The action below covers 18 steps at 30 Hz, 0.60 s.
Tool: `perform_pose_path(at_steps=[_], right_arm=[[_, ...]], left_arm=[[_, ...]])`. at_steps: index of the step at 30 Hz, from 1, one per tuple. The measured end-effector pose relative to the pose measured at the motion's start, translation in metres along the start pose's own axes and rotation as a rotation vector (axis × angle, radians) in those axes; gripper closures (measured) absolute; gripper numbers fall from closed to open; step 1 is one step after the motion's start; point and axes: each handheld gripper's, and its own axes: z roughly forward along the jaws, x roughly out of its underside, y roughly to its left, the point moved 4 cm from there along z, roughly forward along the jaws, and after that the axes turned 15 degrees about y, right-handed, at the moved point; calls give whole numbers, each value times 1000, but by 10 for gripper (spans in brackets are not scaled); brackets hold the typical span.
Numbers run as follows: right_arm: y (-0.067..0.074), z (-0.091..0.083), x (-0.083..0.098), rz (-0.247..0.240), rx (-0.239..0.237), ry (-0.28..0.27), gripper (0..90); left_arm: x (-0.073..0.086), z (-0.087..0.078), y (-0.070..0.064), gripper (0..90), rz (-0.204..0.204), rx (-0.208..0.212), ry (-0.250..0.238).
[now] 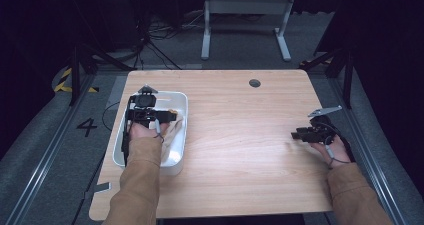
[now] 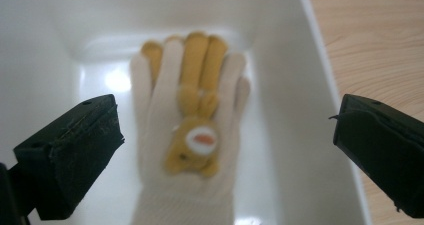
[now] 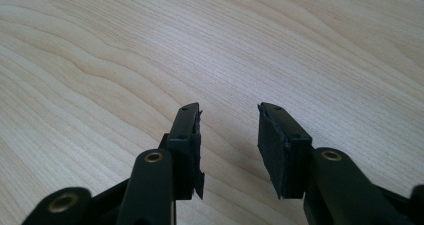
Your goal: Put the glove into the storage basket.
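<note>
Left hand-held gripper [image 2: 227, 150] hangs over the white plastic bin [image 1: 182, 135] at the counter's left edge, jaws spread wide with nothing between the pads. Directly under it, on the bin floor, lies a cream knit glove [image 2: 187, 150] with a small tan plush animal [image 2: 197, 130] resting on its palm. The picture is soft, so whether the toy is sewn on or loose I cannot tell.

Glove's long axis in the left gripper view: cuff at 6 o'clock, fingertips at 12, running along the bin's length. The two jaws stand at 9 and 3 o'clock, so they straddle the glove across its width. That looks like the right alignment for a straight drop and a pinch across the palm and the toy together.

From the high view the left hand-held gripper [image 1: 146, 110] sits right above the bin; the glove [image 1: 172, 130] shows pale beside the wrist, toward 3 o'clock.

Right hand-held gripper [image 1: 299, 134] rests far across the wooden counter [image 1: 240, 135], at 3 o'clock from the bin, jaws partly apart and empty over bare wood, pointing toward 9 o'clock. The left is plainly nearer.
</note>
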Motion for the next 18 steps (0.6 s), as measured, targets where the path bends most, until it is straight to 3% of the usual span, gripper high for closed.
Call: perform_pose_path(at_steps=[2,5,6,8,9,10,12,13,18], right_arm=[[0,0,1,1,1,3,620],[-2,-2,5,8,7,0,612],[-2,-2,5,8,7,0,612],[-3,-3,7,14,14,-4,605],[-4,-4,9,14,19,-8,606],[-4,-4,10,13,20,-12,608],[-4,-6,11,13,18,-16,611],[-4,-6,11,13,18,-16,611],[-3,-8,12,11,14,-33,612]], left_arm=[[-2,-1,-4,0,6,7,-23],[-10,-3,-25,0,71,62,-86],[-10,-3,-25,0,71,62,-86],[-12,-6,-38,0,117,86,-117],[-14,-9,-51,0,173,124,-162],[-14,-9,-51,0,173,124,-162],[-14,-11,-71,0,242,149,-189],[-14,-11,-71,0,242,149,-189],[-12,-13,-108,7,367,266,-206]])
